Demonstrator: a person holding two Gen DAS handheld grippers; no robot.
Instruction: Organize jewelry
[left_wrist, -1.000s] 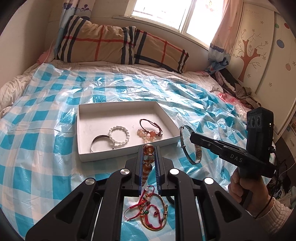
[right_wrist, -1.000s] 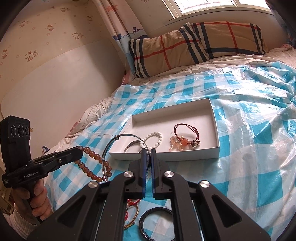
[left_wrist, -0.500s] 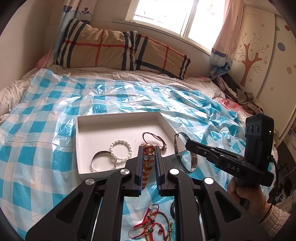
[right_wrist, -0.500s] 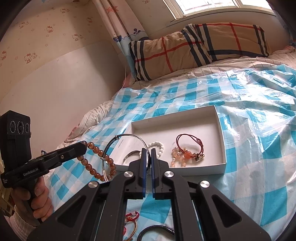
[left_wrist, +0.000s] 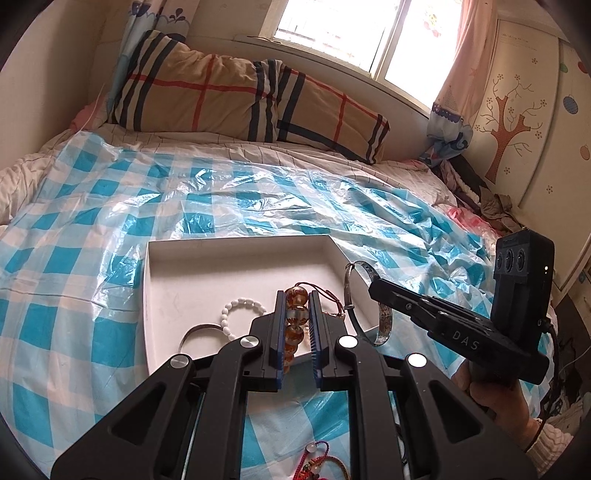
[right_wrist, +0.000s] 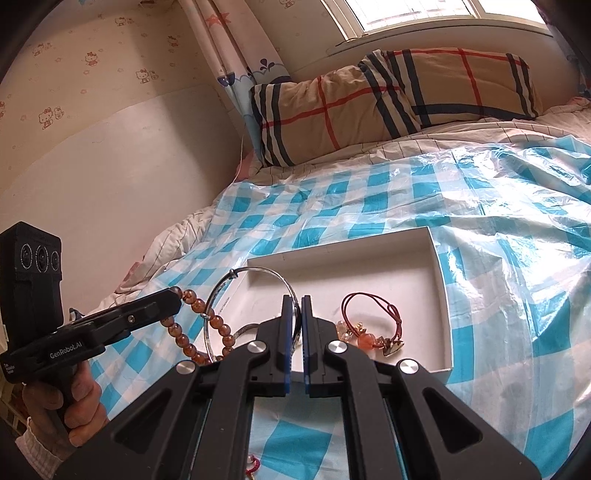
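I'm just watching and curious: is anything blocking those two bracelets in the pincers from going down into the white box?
Nothing visible does. The left gripper holds the amber bead bracelet and the right gripper holds the silver bangle at the white box, which has no lid. Bare floor remains behind the white bead bracelet.

You're working over a bed (left_wrist: 258, 155) covered by a blue-and-white checked plastic sheet (left_wrist: 74, 258). A plaid pillow (left_wrist: 221, 99) lies at its head, a shallow white box (left_wrist: 236, 266) sits mid-sheet, and red cord bracelets (left_wrist: 317, 463) lie nearest you.
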